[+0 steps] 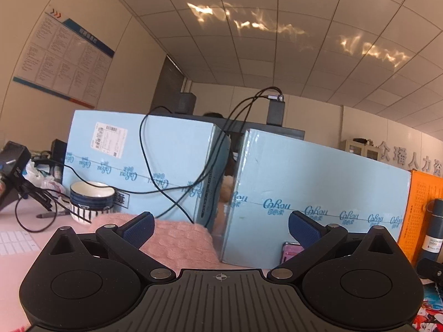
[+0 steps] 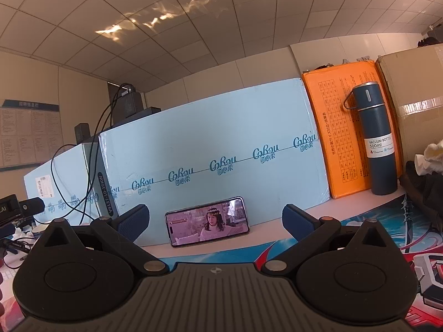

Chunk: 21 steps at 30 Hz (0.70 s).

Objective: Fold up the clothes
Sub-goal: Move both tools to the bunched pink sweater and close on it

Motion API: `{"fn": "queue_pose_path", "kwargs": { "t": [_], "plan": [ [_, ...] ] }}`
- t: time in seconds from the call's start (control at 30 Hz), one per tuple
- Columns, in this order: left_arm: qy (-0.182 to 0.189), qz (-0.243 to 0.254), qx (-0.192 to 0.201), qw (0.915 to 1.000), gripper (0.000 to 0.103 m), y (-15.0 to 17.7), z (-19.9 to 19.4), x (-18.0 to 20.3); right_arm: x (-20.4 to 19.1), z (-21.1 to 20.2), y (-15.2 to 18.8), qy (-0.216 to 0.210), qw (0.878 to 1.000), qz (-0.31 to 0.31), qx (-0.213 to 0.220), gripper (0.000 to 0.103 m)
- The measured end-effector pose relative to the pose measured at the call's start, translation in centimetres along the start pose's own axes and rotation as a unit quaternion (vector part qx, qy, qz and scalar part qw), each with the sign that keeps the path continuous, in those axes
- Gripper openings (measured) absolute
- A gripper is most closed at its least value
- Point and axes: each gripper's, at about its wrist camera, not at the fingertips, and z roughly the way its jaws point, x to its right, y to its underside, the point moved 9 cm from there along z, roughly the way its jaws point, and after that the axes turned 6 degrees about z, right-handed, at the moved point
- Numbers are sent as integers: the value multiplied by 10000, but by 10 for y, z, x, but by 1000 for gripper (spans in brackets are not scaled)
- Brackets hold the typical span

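A pink knitted garment lies bunched on the table in the left wrist view, just beyond my left gripper. That gripper is open, its blue pads wide apart, with nothing between them; the left fingertip overlaps the cloth in the image. In the right wrist view my right gripper is also open and holds nothing. It points at a phone propped against a light blue box. No clothing lies between its fingers. A dark garment with a pale cloth on top sits at the far right.
Two light blue boxes wall off the back of the table, with black cables draped over them. A striped bowl and a pen stand at the left. An orange box, a blue vacuum bottle and a brown carton stand at the right.
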Motion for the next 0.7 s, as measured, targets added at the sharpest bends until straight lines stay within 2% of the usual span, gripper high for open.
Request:
{"fn": "queue_pose_path", "kwargs": {
  "t": [0.1, 0.13, 0.2, 0.3, 0.37, 0.5, 0.57, 0.63, 0.7],
  "plan": [
    [-633, 222, 300, 9973, 103, -25, -6, -49, -12, 5, 5, -82, 9995, -43, -295, 103],
    [-848, 202, 262, 9958, 103, -32, -2, -65, -20, 8, 8, -188, 9989, -51, -425, 103],
    [-1423, -48, 170, 9897, 103, -42, 8, -100, -42, 13, 14, -486, 9965, -78, -670, 103],
    [-1992, -531, 152, 9784, 103, -46, 22, -137, -79, 24, 23, -879, 9912, -47, -985, 103],
    [-2003, -749, 117, 9768, 103, -38, 34, -147, -104, 36, 31, -1066, 9864, 119, -1246, 103],
    [-1760, -1305, -106, 9756, 103, 14, 51, -157, -140, 64, 52, -1295, 9761, 314, -1716, 103],
    [-1529, -1168, -922, 9770, 103, 34, 67, -153, -156, 80, 63, -1384, 9722, 305, -1866, 103],
    [-1410, -1414, -1155, 9730, 103, 46, 72, -157, -171, 102, 75, -1424, 9680, 401, -2028, 103],
    [-1138, -1591, -1364, 9712, 103, 54, 77, -156, -183, 126, 87, -1443, 9626, 592, -2214, 103]
  ]
}}
